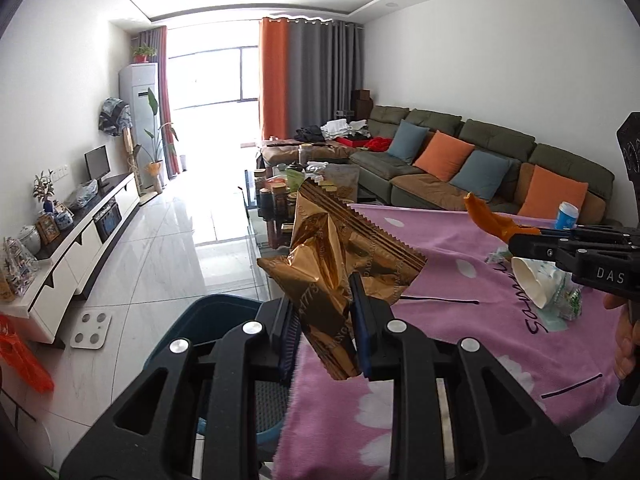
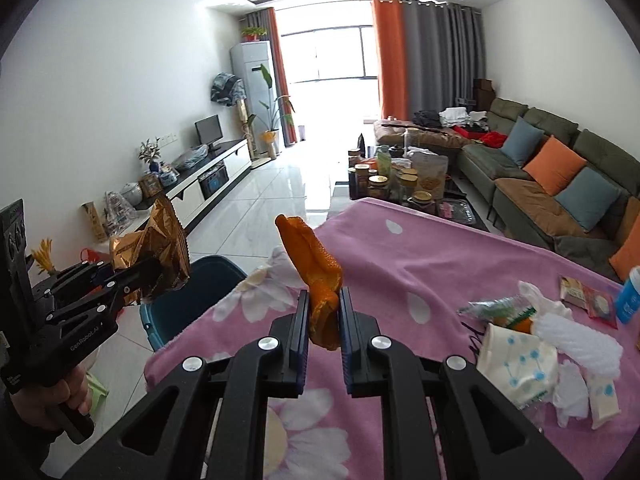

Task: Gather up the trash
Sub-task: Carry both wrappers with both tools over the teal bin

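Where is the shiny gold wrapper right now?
The gold wrapper is pinched in the left hand-held gripper, held up over the pink cloth's edge, just above the blue bin.

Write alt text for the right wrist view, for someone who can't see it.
The right tool pinches a strip of orange peel above a pink flowered tablecloth. At left, the left tool grips a crumpled gold foil wrapper over a dark teal bin. Paper cups and wrappers litter the cloth at right.
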The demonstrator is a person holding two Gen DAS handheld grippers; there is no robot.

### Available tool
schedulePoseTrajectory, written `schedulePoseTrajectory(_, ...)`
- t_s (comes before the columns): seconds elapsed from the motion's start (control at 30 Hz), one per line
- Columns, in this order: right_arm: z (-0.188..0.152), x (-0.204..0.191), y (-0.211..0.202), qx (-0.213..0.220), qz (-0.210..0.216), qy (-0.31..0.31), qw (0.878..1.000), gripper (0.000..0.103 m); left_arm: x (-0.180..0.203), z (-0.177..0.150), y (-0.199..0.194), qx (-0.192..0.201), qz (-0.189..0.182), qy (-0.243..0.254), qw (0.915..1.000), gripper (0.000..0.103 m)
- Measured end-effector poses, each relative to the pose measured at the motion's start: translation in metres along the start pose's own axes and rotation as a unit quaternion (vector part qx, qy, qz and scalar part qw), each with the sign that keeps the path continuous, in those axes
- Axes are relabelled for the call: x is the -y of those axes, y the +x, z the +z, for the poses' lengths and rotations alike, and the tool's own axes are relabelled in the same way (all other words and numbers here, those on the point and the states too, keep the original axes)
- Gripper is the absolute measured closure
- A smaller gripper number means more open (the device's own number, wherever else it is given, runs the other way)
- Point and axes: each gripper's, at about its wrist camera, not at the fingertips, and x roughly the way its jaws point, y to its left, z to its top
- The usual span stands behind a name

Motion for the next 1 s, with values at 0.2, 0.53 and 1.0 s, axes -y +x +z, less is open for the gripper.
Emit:
schedulePoseTrajectory(0.2,0.028,-0.047,0.046,-0.026,0.048,-0.046,0.997,0.091,-0.048,0.000,-0.004,-0.001,0.045,-0.018,0.9988,0.078)
schedulePoseTrajectory(0.53,0.049,-0.109,0.110,-0.083,0.102,-0.094,0.987,0.091,-0.114,-0.018,-0.008,-0.031,0.092,-0.048,0.9941,0.078)
schedulePoseTrajectory(1.0,0.030,-0.153,0.198,-0.205,0.094,-0.155,0.962,0.091,-0.144,-0.069,0.057,-0.127,0.091,-0.077,0.9847,0.077)
